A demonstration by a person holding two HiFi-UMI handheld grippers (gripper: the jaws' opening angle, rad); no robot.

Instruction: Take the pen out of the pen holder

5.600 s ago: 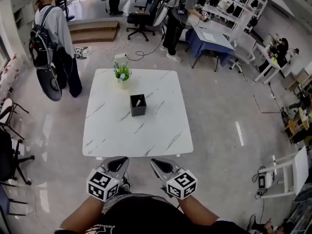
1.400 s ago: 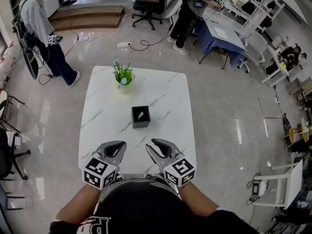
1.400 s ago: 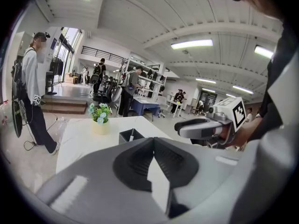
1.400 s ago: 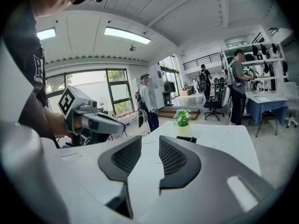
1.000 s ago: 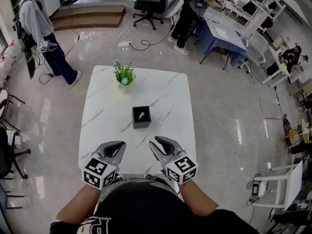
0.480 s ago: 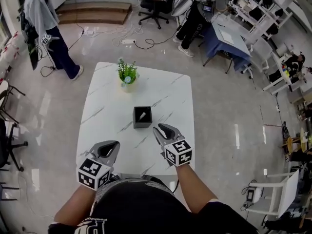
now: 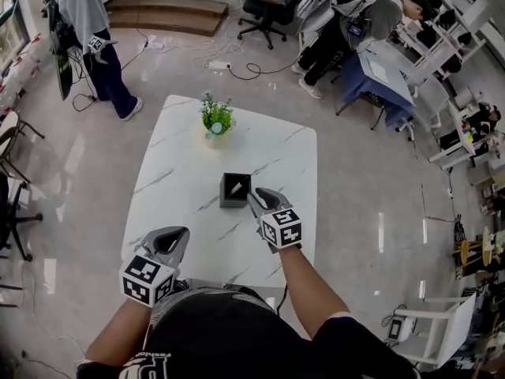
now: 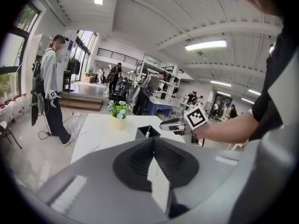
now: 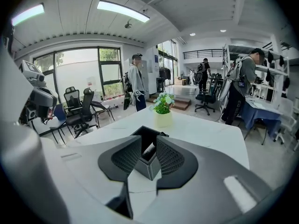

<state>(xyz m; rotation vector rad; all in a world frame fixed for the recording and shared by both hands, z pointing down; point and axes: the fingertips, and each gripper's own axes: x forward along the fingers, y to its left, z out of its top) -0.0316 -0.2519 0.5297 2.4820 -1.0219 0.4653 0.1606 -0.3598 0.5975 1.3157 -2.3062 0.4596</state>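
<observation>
On the marble counter (image 7: 181, 204), mid-frame, the pen (image 7: 237, 185) sits inside the black pen holder (image 7: 235, 190), not yet taken. The right tool (image 7: 259, 199), jaws parted, hovers just beside it; the left tool (image 7: 173, 235), lower left, is clenched empty.

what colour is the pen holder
The pen holder is black; it shows best in the head view.

Glossy floor (image 7: 79, 172), office chairs (image 9: 79, 107), strip lights (image 9: 124, 10)

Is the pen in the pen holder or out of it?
In. The pen leans inside the black pen holder; the right tongs, open, have not closed on it.
</observation>
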